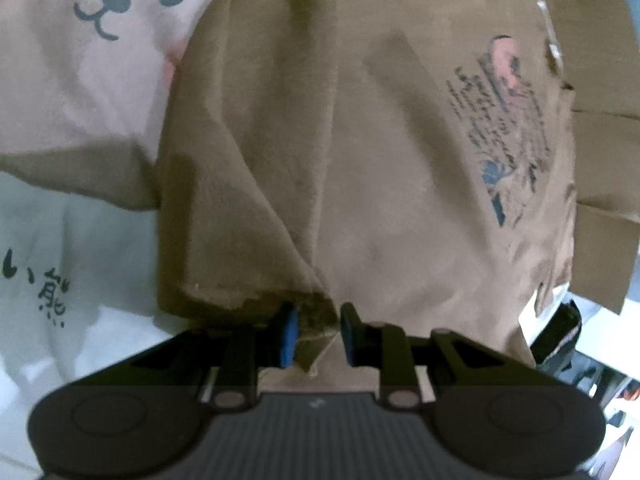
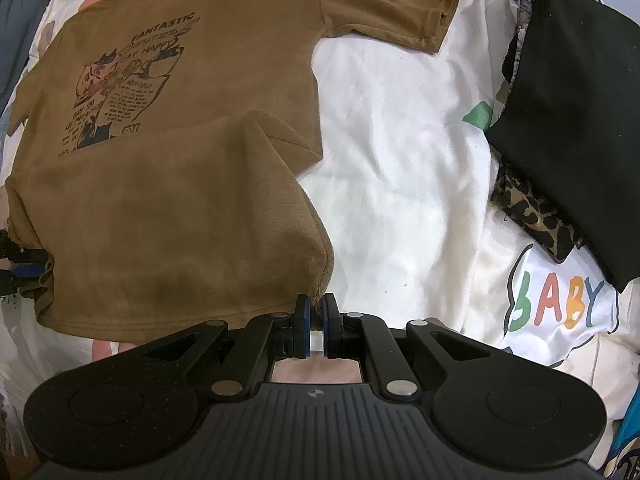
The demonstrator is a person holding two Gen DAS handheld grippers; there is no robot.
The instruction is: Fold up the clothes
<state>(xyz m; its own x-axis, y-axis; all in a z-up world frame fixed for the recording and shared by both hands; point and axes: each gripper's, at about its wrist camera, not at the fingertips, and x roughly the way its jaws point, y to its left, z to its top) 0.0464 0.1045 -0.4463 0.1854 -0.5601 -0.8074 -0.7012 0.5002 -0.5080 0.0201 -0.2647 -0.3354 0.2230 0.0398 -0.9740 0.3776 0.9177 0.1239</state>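
Right claw: jaws nearly closed, pinching the hem corner of the brown short-sleeved cotton T-shirt w/ dark cartoon print. Left claw: jaws wider apart, a bunched bit of the same hem sits between the blue pads; pads do not look pressed onto it, so grip can't be confirmed. Left view is blurred.

Largest to smallest:
- White printed bed sheet (bear face, "BABY" lettering): work surface, shirt lies on it.
- Brown shirt: spread print-side up, one sleeve out flat to the side. Lower part lifted w/ a crease across the body below the print; hem edge raised at both claws.
- Black folded cloth on a leopard-print item, to the side, apart from the shirt.

Progress, judged: shirt not folded as it lies now. Sleeve not turned in, body at full width. Hem held at both corners fits a bottom-to-top fold in hand, approx. at its start. Remaining: complete fold, tuck sleeves, square up.
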